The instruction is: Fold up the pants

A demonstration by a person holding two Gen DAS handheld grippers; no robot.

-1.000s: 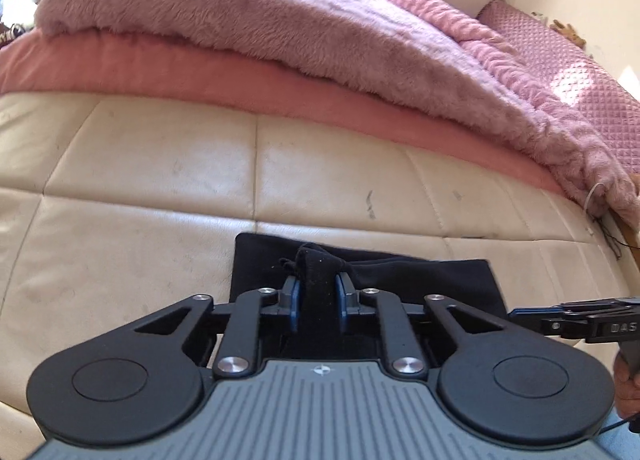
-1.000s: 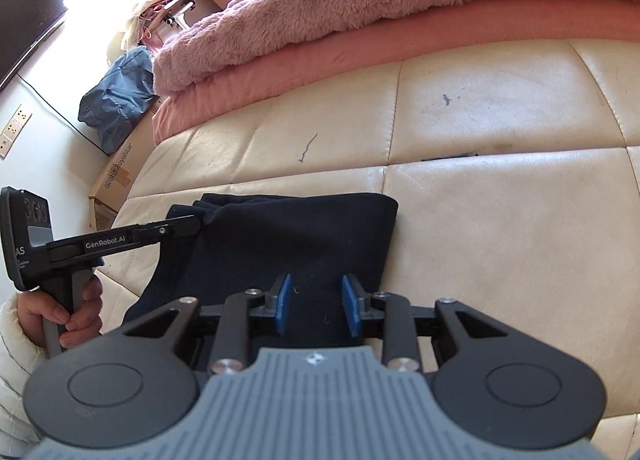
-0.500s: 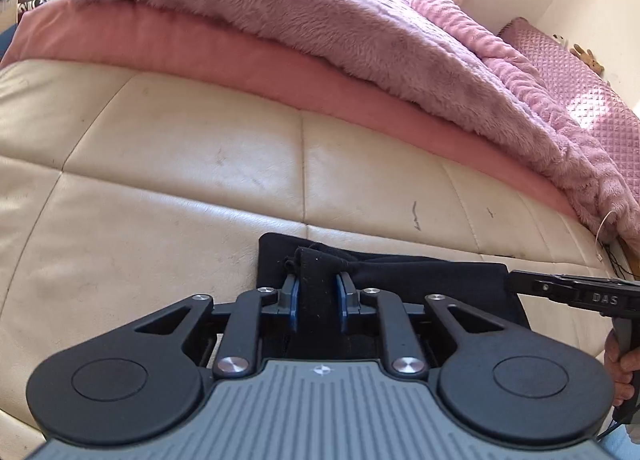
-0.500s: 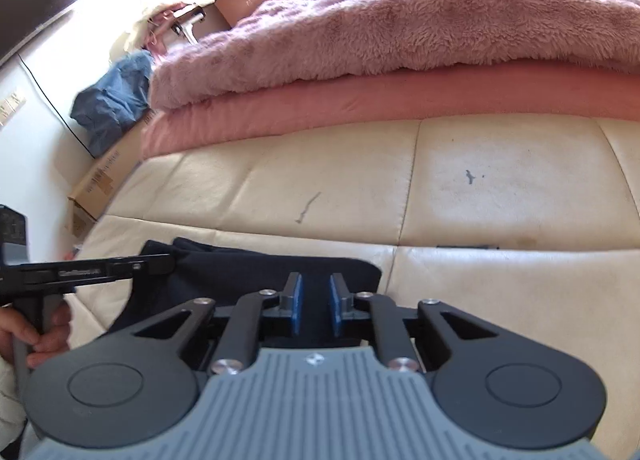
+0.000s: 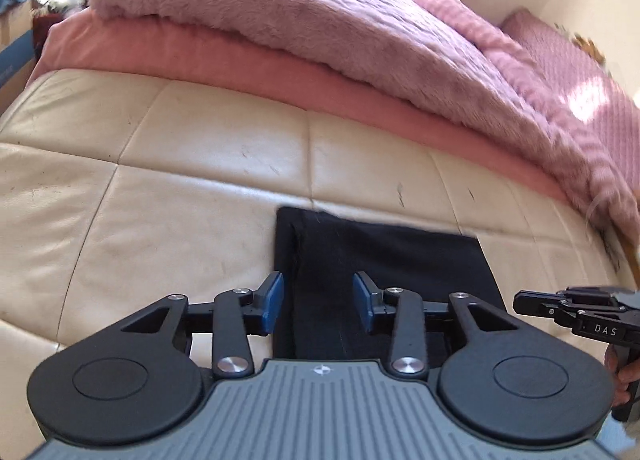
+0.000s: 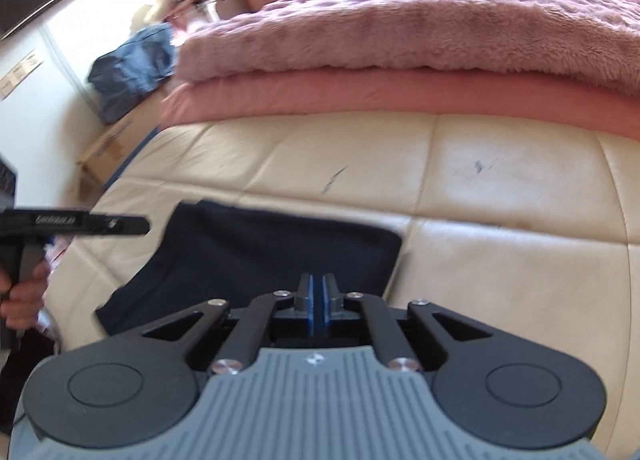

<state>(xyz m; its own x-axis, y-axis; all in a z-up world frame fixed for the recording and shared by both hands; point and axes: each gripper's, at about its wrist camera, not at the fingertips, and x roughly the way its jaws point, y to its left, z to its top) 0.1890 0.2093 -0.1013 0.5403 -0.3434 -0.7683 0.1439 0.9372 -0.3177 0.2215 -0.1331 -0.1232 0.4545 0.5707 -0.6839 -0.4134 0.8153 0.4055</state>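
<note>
The dark navy pants [image 5: 384,260] lie folded flat in a rectangle on the cream leather cushion [image 5: 180,220]. They also show in the right wrist view [image 6: 272,252]. My left gripper [image 5: 318,302] is open over the pants' near left part, with nothing between its blue pads. My right gripper [image 6: 318,302] is shut, pads together with no cloth visible between them, just above the pants' near edge. The right gripper also shows at the right edge of the left wrist view [image 5: 580,310]. The left gripper also shows at the left of the right wrist view [image 6: 80,222].
A fluffy mauve blanket [image 5: 320,20] over a pink sheet [image 5: 240,64] lies along the cushion's far side. A blue bundle [image 6: 132,68] and a cardboard box [image 6: 108,144] stand on the floor at the left. Bare cushion [image 6: 500,260] extends right of the pants.
My left gripper has opened and let go of the pants fold, which now lies flat. My right gripper has closed fully. Both have pulled back slightly.
</note>
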